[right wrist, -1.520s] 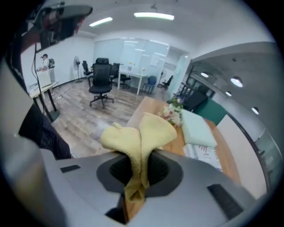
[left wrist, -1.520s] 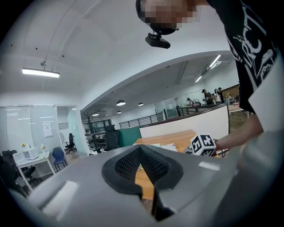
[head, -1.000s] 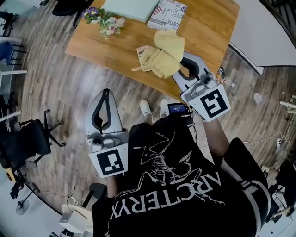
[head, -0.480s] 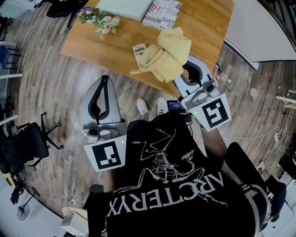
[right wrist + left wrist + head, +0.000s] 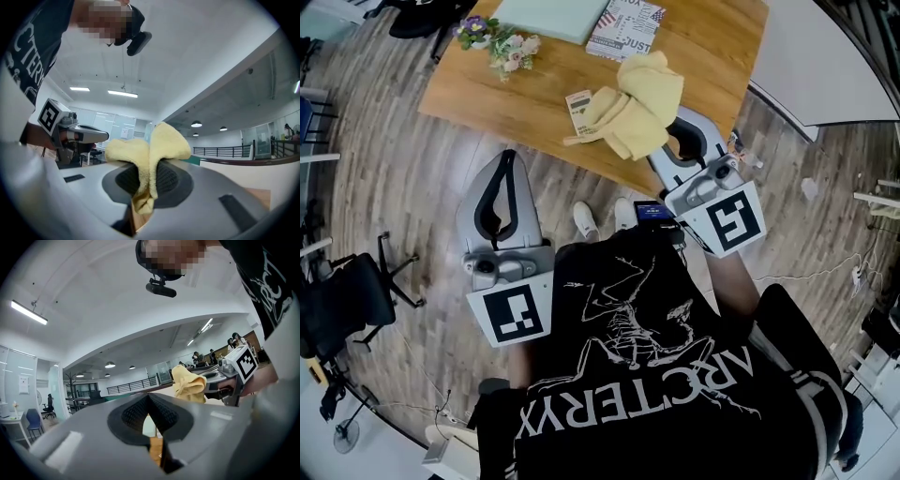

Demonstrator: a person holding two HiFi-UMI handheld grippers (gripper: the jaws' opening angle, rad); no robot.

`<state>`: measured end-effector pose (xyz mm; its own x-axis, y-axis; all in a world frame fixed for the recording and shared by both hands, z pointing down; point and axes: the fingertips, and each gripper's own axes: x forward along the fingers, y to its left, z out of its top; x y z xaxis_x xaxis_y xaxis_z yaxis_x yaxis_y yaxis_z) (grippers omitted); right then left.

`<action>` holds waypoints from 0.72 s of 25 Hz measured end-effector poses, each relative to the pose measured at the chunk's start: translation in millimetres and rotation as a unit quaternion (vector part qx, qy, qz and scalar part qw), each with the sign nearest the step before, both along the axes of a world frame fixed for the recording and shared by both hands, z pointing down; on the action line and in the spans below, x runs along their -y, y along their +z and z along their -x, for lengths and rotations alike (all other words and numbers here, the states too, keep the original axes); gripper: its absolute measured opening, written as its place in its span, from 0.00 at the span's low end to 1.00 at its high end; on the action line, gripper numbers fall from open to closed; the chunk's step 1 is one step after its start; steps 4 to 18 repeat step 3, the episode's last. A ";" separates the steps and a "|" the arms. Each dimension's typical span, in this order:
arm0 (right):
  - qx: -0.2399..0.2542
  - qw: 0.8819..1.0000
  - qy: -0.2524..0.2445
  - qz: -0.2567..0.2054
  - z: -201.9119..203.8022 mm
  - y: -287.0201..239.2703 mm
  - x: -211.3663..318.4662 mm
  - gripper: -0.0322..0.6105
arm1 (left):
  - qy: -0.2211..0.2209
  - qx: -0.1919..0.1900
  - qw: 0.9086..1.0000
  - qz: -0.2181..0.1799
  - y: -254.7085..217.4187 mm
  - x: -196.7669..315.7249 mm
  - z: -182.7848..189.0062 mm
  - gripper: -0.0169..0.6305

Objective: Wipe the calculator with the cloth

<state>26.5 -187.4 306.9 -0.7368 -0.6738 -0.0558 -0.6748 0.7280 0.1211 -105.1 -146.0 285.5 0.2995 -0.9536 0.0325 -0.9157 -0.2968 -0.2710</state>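
Observation:
A small calculator (image 5: 578,109) lies on the wooden table (image 5: 516,94), its right edge under a yellow cloth (image 5: 639,105). My right gripper (image 5: 680,131) is at the table's near edge, shut on that cloth. In the right gripper view the cloth (image 5: 150,159) is pinched between the jaws and bunches out above them. My left gripper (image 5: 511,159) hangs over the floor in front of the table, shut on nothing. In the left gripper view, its jaws meet in front of the lens, with the cloth (image 5: 188,383) and the right gripper (image 5: 236,373) off to the right.
On the table's far side are a small bunch of flowers (image 5: 499,39), a printed magazine (image 5: 630,21) and a pale green pad (image 5: 558,13). A white table (image 5: 825,66) stands at the right. An office chair (image 5: 347,292) is on the floor at the left.
The right gripper and the cloth have shifted slightly up and left, nearer the calculator. The left gripper has risen a little. Both stay shut.

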 end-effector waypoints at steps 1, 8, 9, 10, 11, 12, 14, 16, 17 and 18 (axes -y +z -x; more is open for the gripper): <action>0.002 1.000 -0.001 0.001 0.4 0.7 -0.2 0.13 | 0.000 0.000 1.000 0.000 1.0 -0.3 -0.1 0.04; 0.004 1.000 -0.003 0.003 0.9 2.6 -0.2 0.13 | 0.001 -0.001 1.000 0.001 2.9 -0.4 -0.8 0.04; 0.004 1.000 -0.003 0.003 0.9 2.6 -0.2 0.13 | 0.001 -0.001 1.000 0.001 2.9 -0.4 -0.8 0.04; 0.004 1.000 -0.003 0.003 0.9 2.6 -0.2 0.13 | 0.001 -0.001 1.000 0.001 2.9 -0.4 -0.8 0.04; 0.004 1.000 -0.003 0.003 0.9 2.6 -0.2 0.13 | 0.001 -0.001 1.000 0.001 2.9 -0.4 -0.8 0.04; 0.004 1.000 -0.003 0.003 0.9 2.6 -0.2 0.13 | 0.001 -0.001 1.000 0.001 2.9 -0.4 -0.8 0.04; 0.004 1.000 -0.003 0.003 0.9 2.6 -0.2 0.13 | 0.001 -0.001 1.000 0.001 2.9 -0.4 -0.8 0.04; 0.004 1.000 -0.003 0.003 0.9 2.6 -0.2 0.13 | 0.001 -0.001 1.000 0.001 2.9 -0.4 -0.8 0.04; 0.004 1.000 -0.003 0.003 0.9 2.6 -0.2 0.13 | 0.001 -0.001 1.000 0.001 2.9 -0.4 -0.8 0.04; 0.004 1.000 -0.003 0.003 0.9 2.6 -0.2 0.13 | 0.001 -0.001 1.000 0.001 2.9 -0.4 -0.8 0.04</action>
